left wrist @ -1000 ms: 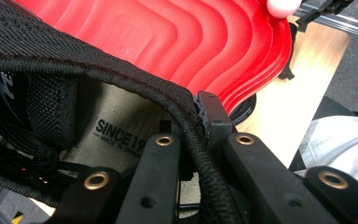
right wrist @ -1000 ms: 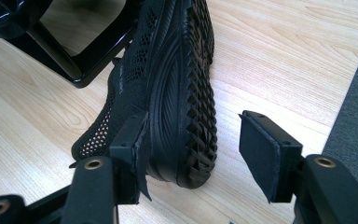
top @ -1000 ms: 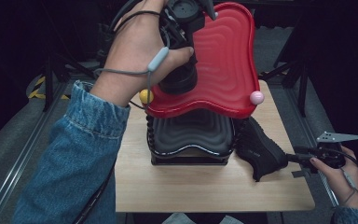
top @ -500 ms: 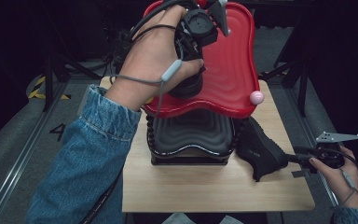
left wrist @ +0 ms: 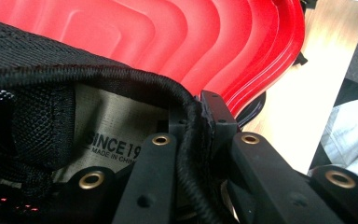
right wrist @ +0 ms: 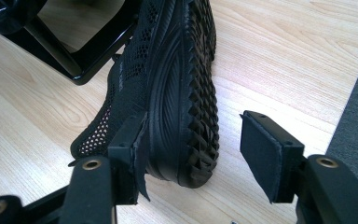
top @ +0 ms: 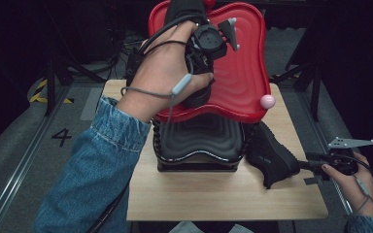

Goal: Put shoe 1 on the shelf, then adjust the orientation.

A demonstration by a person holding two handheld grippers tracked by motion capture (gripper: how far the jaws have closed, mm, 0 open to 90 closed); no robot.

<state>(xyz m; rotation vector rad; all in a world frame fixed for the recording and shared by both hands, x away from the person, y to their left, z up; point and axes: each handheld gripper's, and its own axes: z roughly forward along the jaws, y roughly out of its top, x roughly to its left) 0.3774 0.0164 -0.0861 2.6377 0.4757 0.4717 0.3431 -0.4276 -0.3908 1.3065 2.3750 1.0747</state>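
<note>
At upper centre, a black shoe [left wrist: 37, 107] is pinched by its collar in the left tool [top: 209, 46] over the red tray [top: 245, 73]. At lower right, the right tool [right wrist: 191, 158] is spread around a second shoe [top: 272, 155] on the table [top: 213, 194]; closing is judged next.

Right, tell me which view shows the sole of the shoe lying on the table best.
The right gripper view: the shoe on the table lies on its side between the open right claw, its toothed sole facing the camera. The high view gives that shoe only as a dark shape beside the black rack. The left gripper view looks into another shoe.
</note>
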